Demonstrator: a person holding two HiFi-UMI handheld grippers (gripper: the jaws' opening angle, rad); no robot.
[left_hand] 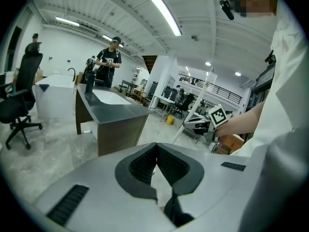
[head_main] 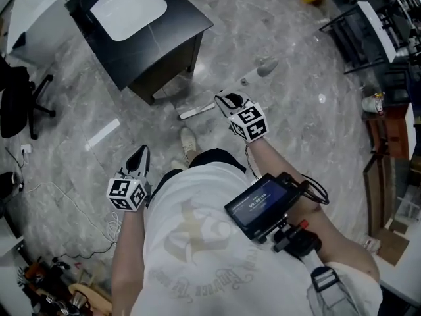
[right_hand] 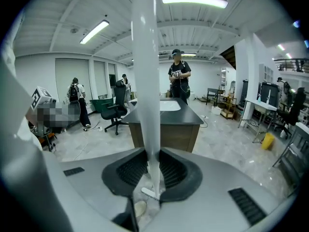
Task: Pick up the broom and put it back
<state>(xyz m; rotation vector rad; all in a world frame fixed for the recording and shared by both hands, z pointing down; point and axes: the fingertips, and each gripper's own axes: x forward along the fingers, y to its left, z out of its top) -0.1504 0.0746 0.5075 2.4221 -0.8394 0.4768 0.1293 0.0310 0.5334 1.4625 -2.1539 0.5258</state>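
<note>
The broom is a white pole with a small flat head near the floor, its upper end rising toward me. My right gripper is shut on the pole, just above the head. In the right gripper view the pole runs straight up between the ribbed pads, and its foot shows below the gripper. My left gripper hangs lower left, apart from the broom, jaws together with nothing in them. The left gripper view shows the left gripper closed at the tips, with the pole and the right gripper's marker cube beyond.
A dark desk with a white inset top stands just beyond the broom. A black office chair and loose cables lie to the left. Metal racks line the right. A person stands behind the desk.
</note>
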